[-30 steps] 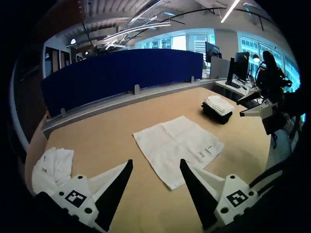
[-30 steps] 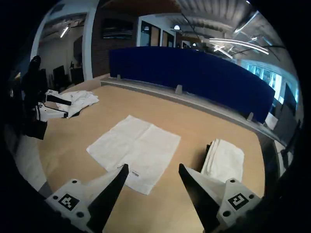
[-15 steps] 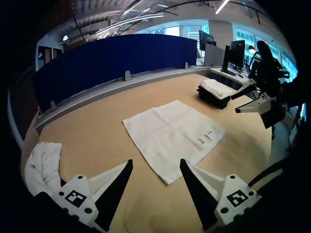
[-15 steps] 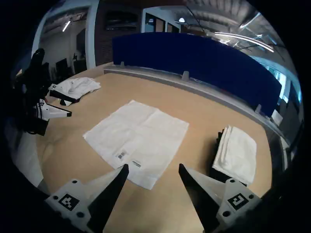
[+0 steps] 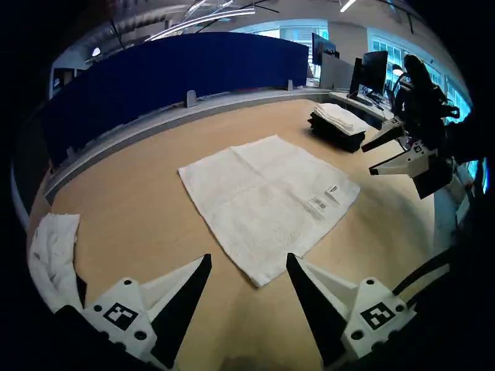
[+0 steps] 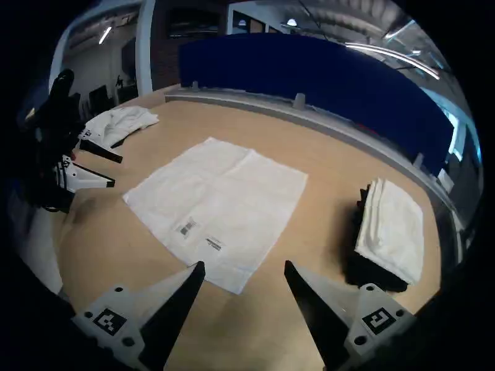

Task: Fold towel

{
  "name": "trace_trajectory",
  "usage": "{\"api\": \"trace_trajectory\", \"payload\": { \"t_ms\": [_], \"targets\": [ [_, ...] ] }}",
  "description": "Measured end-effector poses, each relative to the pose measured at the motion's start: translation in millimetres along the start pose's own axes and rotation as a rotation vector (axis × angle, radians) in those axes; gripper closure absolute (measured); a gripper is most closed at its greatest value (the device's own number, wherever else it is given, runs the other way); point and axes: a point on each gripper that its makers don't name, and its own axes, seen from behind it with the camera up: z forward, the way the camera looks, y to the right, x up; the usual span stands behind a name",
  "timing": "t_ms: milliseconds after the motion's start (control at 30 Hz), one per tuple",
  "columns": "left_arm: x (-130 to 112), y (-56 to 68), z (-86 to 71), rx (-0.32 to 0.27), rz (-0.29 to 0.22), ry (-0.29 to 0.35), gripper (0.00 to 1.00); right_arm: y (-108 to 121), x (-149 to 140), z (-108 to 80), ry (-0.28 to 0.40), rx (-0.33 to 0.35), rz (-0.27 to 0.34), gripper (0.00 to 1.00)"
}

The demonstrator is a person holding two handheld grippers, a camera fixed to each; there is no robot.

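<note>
A white towel (image 5: pixel 266 191) lies spread flat on the wooden table (image 5: pixel 142 204), labels facing up near one edge. My left gripper (image 5: pixel 247 272) is open, its fingertips hovering just above the towel's near corner. In the right gripper view the same towel (image 6: pixel 216 204) lies flat, and my right gripper (image 6: pixel 243 275) is open over its near corner. The right gripper (image 5: pixel 387 151) appears at the far right of the left gripper view. The left gripper (image 6: pixel 93 167) appears at the left of the right gripper view, also open.
A stack of folded towels (image 5: pixel 337 120) (image 6: pixel 390 232) rests on a dark base at one end of the table. A crumpled white towel pile (image 5: pixel 52 253) (image 6: pixel 117 123) lies at the other end. A blue divider (image 5: pixel 173 74) runs along the far edge. Monitors stand beyond.
Both grippers have moved in and lower toward the towel, so it looks larger and nearer their fingertips. Both stay open. The towel has not moved.
</note>
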Motion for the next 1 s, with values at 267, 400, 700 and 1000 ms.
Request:
{"api": "trace_trajectory", "payload": {
  "t_ms": [267,400,700,1000],
  "targets": [
    [-18.4,3.2,13.2,-0.014,-0.005,-0.049,0.1,-2.0,-16.7,11.8,-0.041,0.012,0.01,0.0],
    [-28.1,5.5,18.0,-0.035,-0.02,-0.083,0.1,-2.9,-25.3,15.6,-0.066,0.019,0.006,0.0],
    [-40.4,4.8,26.3,-0.045,-0.03,-0.149,0.11,-3.0,-41.3,21.6,-0.135,0.028,-0.007,0.03],
    [-46.1,5.8,30.4,-0.039,-0.04,-0.18,0.12,-9.0,-49.8,25.9,-0.165,0.057,0.005,0.18]
  ]
}}
